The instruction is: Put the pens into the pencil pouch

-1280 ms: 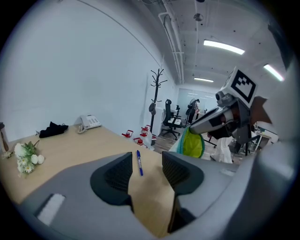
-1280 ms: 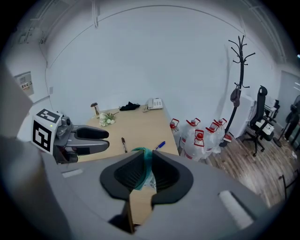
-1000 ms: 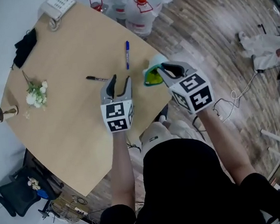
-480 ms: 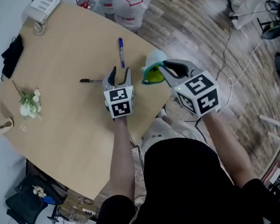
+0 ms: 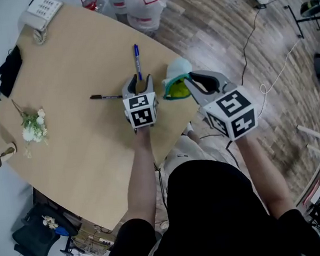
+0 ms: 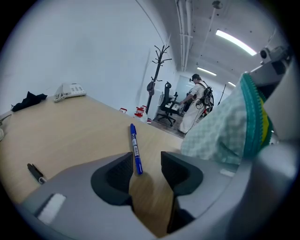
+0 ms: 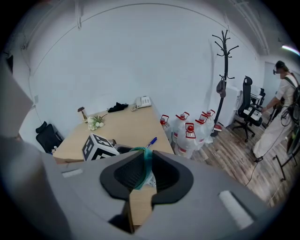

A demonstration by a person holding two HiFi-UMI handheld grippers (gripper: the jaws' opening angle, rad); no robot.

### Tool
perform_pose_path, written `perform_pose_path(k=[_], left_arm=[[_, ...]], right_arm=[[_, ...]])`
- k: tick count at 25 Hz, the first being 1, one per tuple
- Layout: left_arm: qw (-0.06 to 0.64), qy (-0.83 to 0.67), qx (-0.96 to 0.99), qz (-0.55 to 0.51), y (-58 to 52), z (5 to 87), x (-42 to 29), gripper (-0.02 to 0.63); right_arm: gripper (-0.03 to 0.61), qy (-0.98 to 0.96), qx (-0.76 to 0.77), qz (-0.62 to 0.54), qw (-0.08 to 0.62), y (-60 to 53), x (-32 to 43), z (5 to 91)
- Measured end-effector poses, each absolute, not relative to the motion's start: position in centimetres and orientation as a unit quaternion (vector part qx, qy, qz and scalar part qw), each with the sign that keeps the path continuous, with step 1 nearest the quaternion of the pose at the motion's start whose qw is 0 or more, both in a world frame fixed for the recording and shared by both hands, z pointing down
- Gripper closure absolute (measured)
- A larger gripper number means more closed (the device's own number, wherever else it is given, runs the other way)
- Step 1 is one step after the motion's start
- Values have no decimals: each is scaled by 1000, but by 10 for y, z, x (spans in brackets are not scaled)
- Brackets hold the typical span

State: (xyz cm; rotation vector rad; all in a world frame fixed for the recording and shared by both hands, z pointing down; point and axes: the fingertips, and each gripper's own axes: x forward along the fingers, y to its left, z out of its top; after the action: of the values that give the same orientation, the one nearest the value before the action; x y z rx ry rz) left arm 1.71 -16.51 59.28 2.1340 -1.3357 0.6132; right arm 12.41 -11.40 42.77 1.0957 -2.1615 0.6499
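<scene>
A blue pen (image 5: 137, 59) lies on the wooden table (image 5: 82, 143), pointing away from me. My left gripper (image 5: 139, 82) stands low over its near end. In the left gripper view the blue pen (image 6: 135, 147) ends between the open fingertips of the left gripper (image 6: 146, 161); the jaws have just been closing a little, and the pads do not press on it. A black pen (image 5: 103, 97) lies to the left. My right gripper (image 5: 187, 85) is shut on the teal rim of the checked pencil pouch (image 5: 175, 79), held up beside the table's edge.
Water jugs (image 5: 140, 8) stand on the floor past the table's far edge. A desk phone (image 5: 38, 8), a black cloth (image 5: 8, 63), a small flower bunch (image 5: 33, 124) and a wooden knob (image 5: 2, 155) sit along the table's left side.
My left gripper has moved forward and down to the near end of the blue pen. The right gripper has stayed put with the pouch.
</scene>
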Motion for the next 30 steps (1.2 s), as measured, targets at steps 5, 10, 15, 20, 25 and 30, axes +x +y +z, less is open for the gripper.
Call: perform_pose_path(k=[5,10,15,20,25,30], left_arm=[[280,-508,776,247,-171,601,16,445],[278,-523,755,281,-174,609,13,482],[276,-541,742,285,-176,612,7,547],[274,-549,736,285,-178,618,3,578],[275,-550,735,287,-178,615,3,578],[287,-544,737,280,-174,602,8,580]], right_arm=[[518,-818,416,251,309,-116,127,427],[518,-818,416,255,305,-120,131,428],[518,-821,411,255,304,-123,132,428],[518,-823,409,254,300,-126,134,428],[518,-827,403,252,300,-126,134,428],[518,-832,395,251,299,-125,137,428]])
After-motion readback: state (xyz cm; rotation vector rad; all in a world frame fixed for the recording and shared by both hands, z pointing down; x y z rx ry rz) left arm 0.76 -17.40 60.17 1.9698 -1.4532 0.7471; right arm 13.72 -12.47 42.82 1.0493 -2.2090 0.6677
